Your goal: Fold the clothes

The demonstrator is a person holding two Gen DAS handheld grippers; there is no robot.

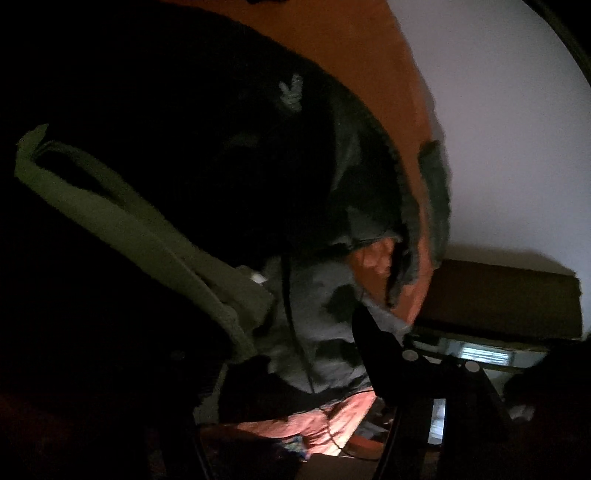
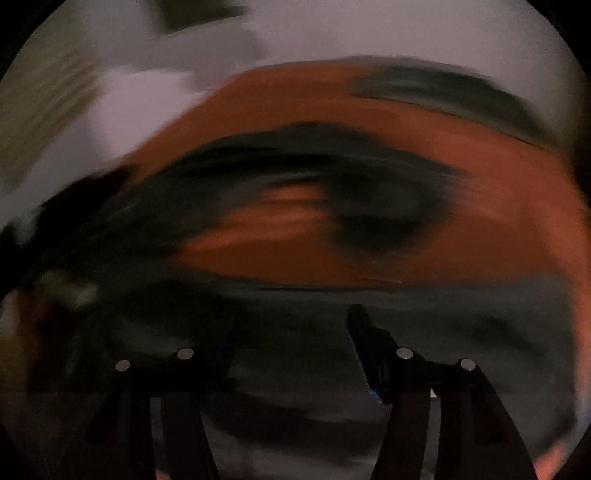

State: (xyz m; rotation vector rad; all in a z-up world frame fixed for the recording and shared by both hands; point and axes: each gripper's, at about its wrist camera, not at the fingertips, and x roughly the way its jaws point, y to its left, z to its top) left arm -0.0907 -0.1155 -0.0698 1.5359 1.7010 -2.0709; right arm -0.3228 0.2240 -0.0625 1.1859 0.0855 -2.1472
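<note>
Dim, blurred views from both wrists. Close against the left wrist lens, a dark green garment (image 1: pixel 229 155) with a pale embroidered leaf emblem (image 1: pixel 291 93) and a lighter olive ribbed hem (image 1: pixel 122 221) running diagonally down the left side. Draped over and hiding most of the left gripper (image 1: pixel 291 354); only its right finger (image 1: pixel 373 347) showing, black, so cannot tell whether that claw is spread or pinching cloth. Behind the cloth, an orange tabletop (image 1: pixel 354 66), its far edge meeting a white wall (image 1: pixel 509 140). Beyond the table's edge, a dark brown box (image 1: pixel 509 302) above a lit screen-like strip (image 1: pixel 484 355). Below the garment, a person's grey patterned top (image 1: pixel 317 325) and part of a hand (image 1: pixel 373 258).

From the right wrist, heavy motion blur. Same garment (image 2: pixel 280 184) smeared across the orange tabletop (image 2: pixel 498 206), reaching down to the right gripper (image 2: pixel 291 332). Fingers (image 2: pixel 365 339) set well apart, dark cloth lying between and beneath them, grip on it not discernible. Another dark green strip (image 2: pixel 443 92) near the table's far edge, beside the white wall (image 2: pixel 369 29).
</note>
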